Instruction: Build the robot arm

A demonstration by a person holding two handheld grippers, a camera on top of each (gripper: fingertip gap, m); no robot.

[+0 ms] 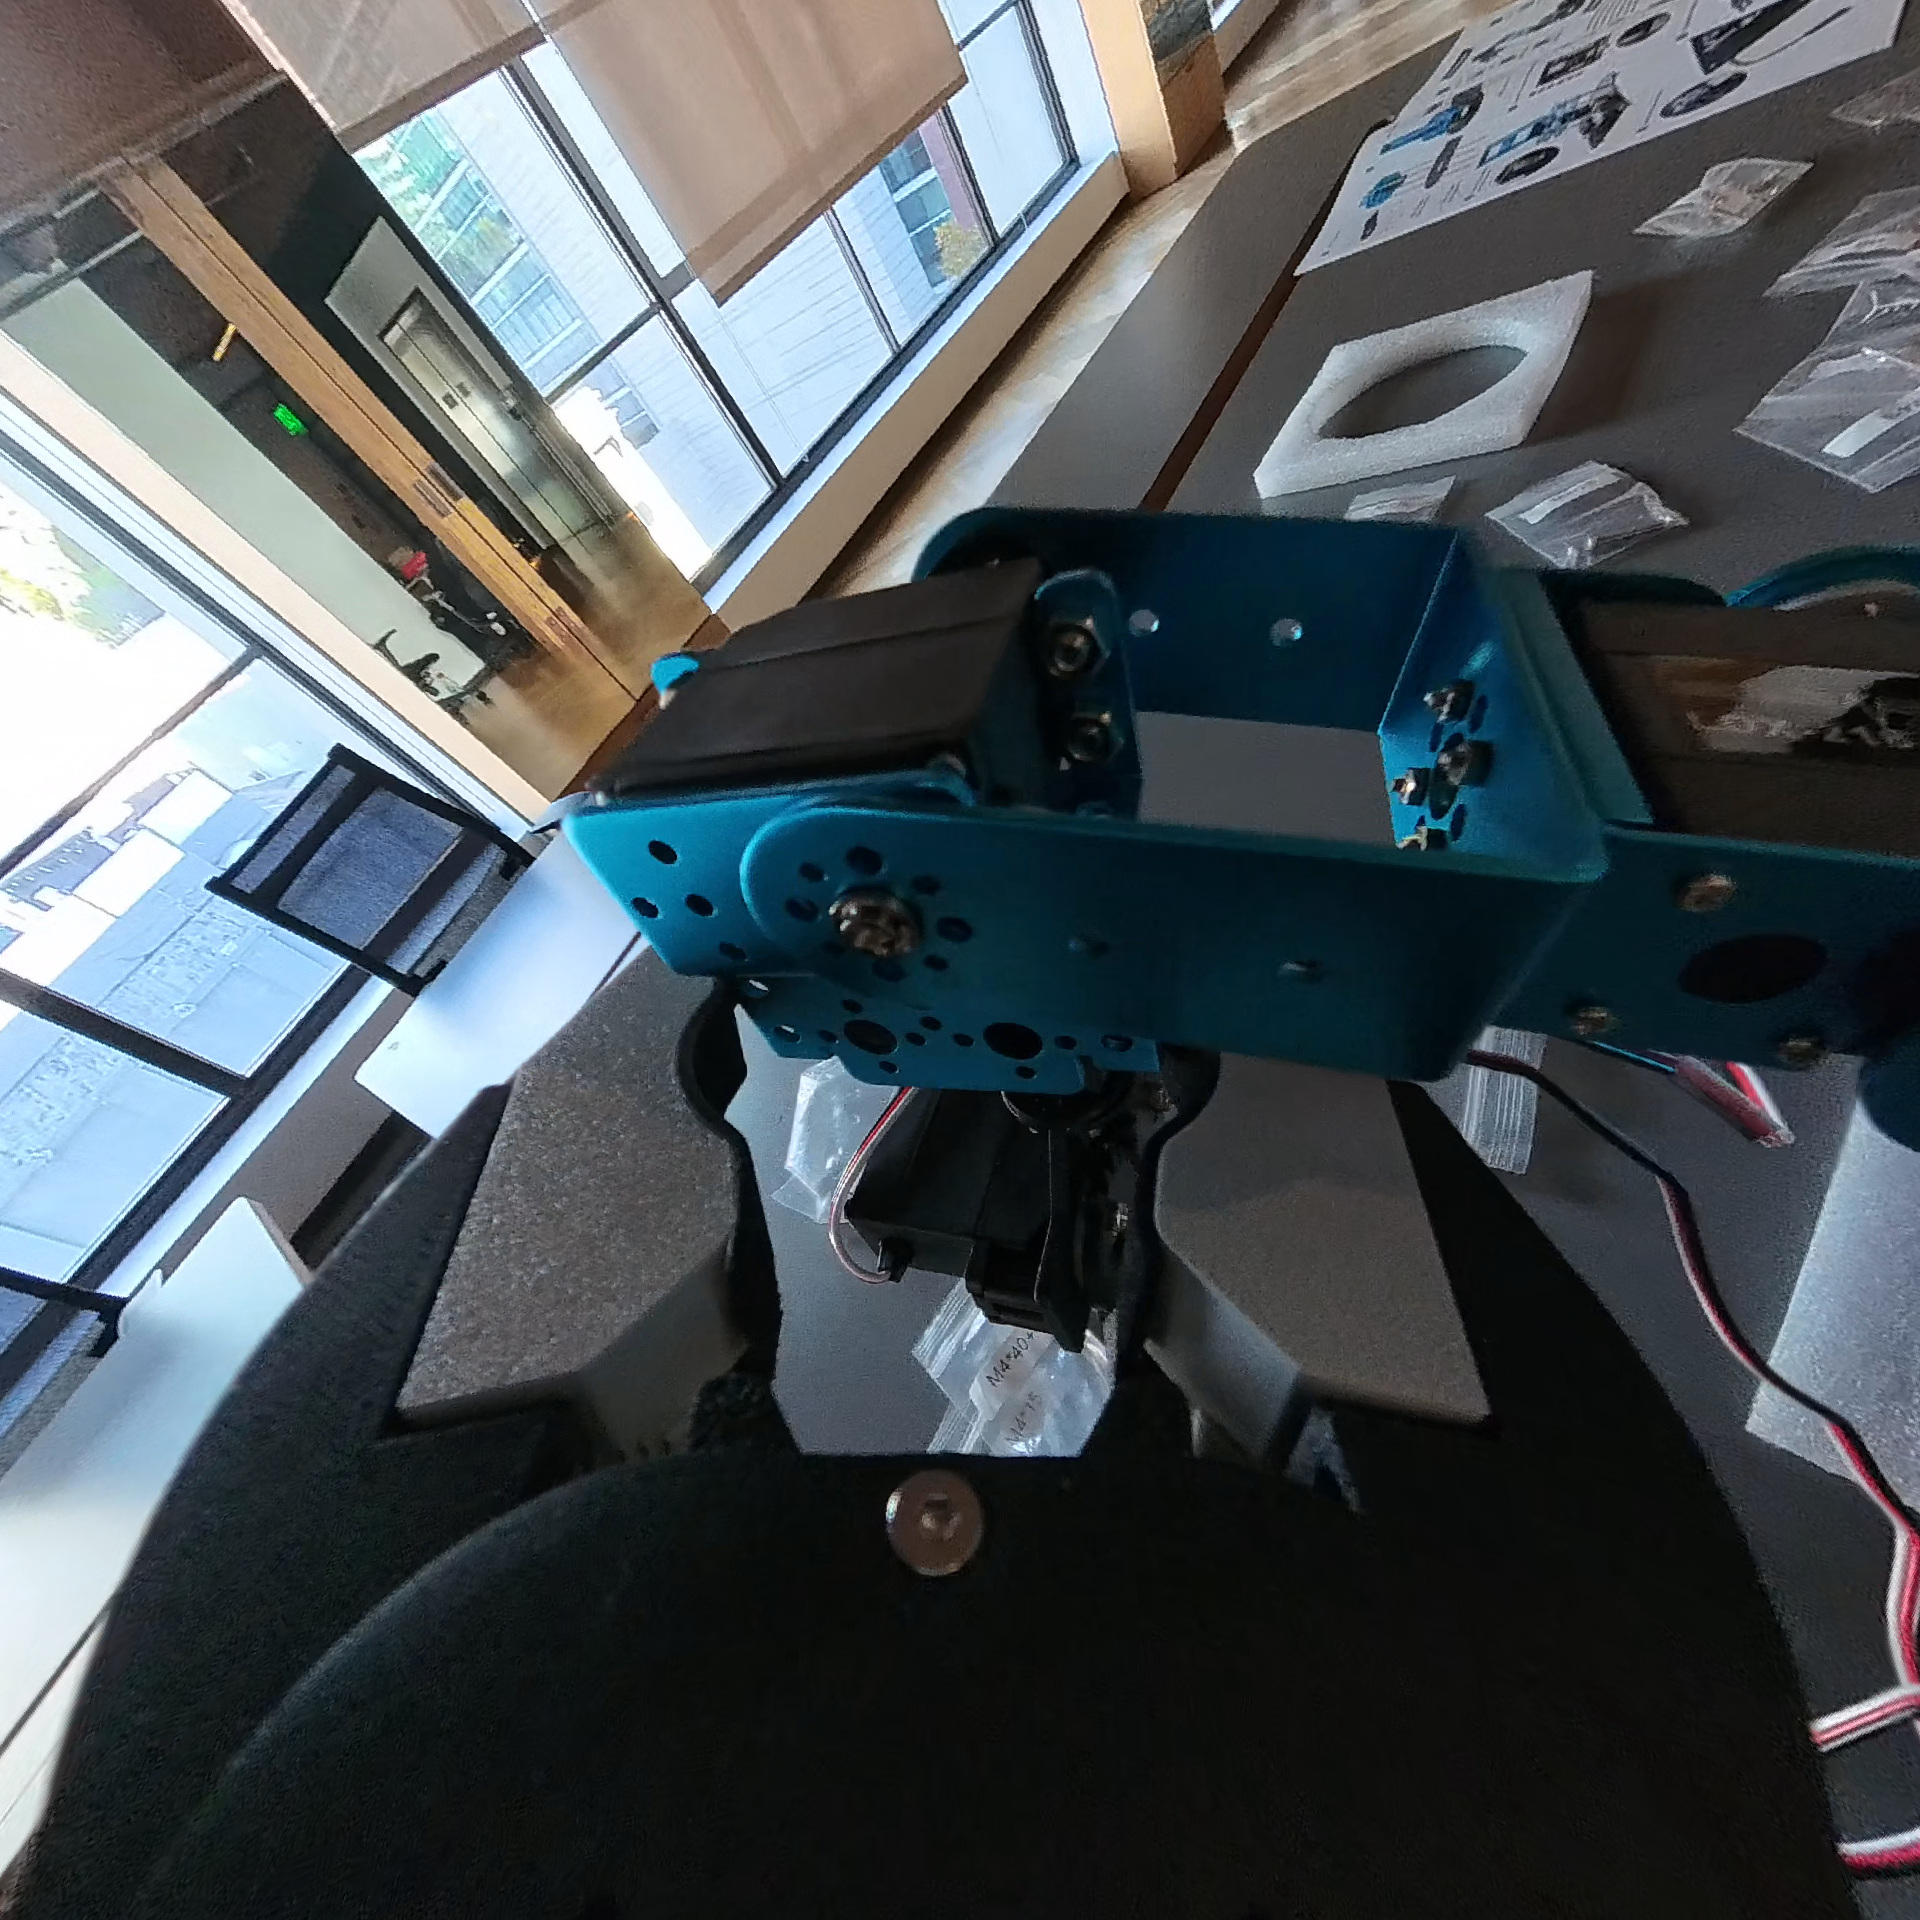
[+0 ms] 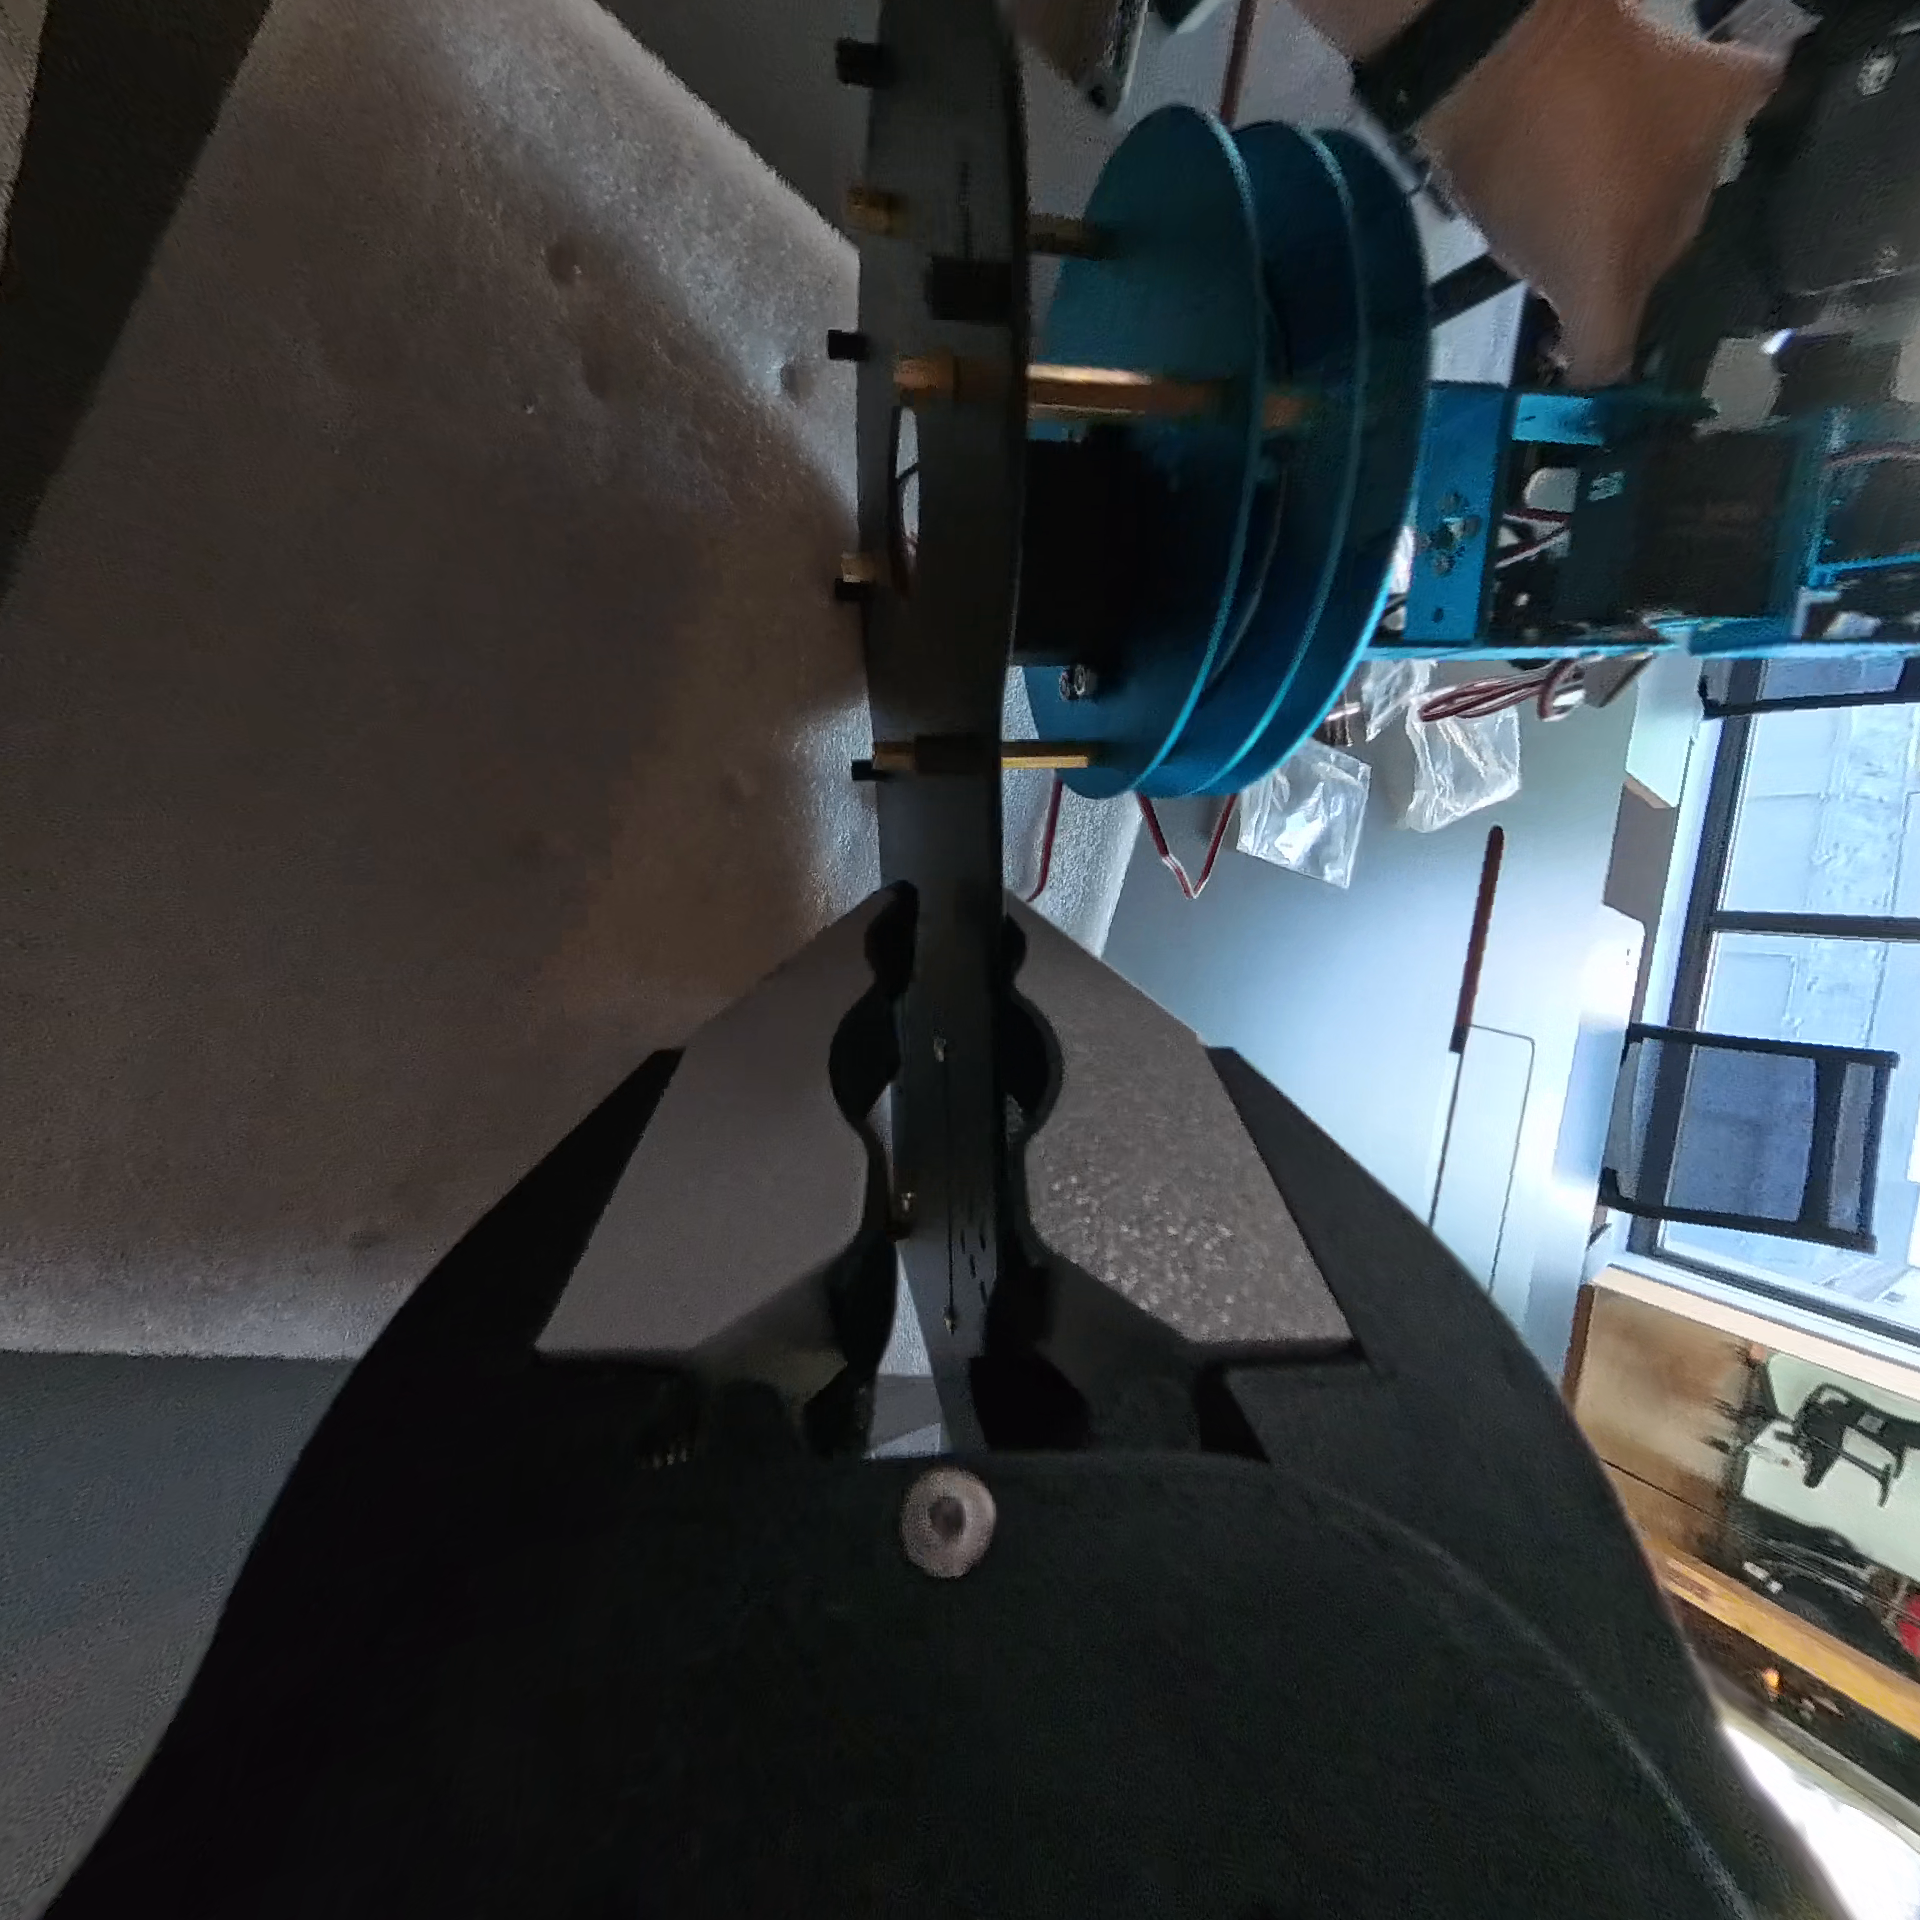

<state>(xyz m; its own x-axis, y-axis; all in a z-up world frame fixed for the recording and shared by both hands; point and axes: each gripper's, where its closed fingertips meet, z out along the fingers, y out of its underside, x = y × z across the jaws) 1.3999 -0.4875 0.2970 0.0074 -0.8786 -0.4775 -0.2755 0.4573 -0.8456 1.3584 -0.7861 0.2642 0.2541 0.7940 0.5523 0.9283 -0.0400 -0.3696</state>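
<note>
Left gripper [image 1: 961,1101] clamped on blue arm [image 1: 1143,831]; right gripper [image 2: 951,1060] clamped on black plate [image 2: 951,520]; thin-edge grip, likely slip or twist.

From my station I count one blue metal arm assembly [image 1: 1164,894] with two black servo blocks [image 1: 831,675] seated in its brackets, and three blue round discs [image 2: 1247,457] stacked at its base beside one black plate [image 2: 951,540]. On the worktop [image 1: 1714,1226] I make out one white foam square [image 1: 1423,384], one printed sheet [image 1: 1579,104] and at least six clear bags [image 1: 1584,514].
</note>
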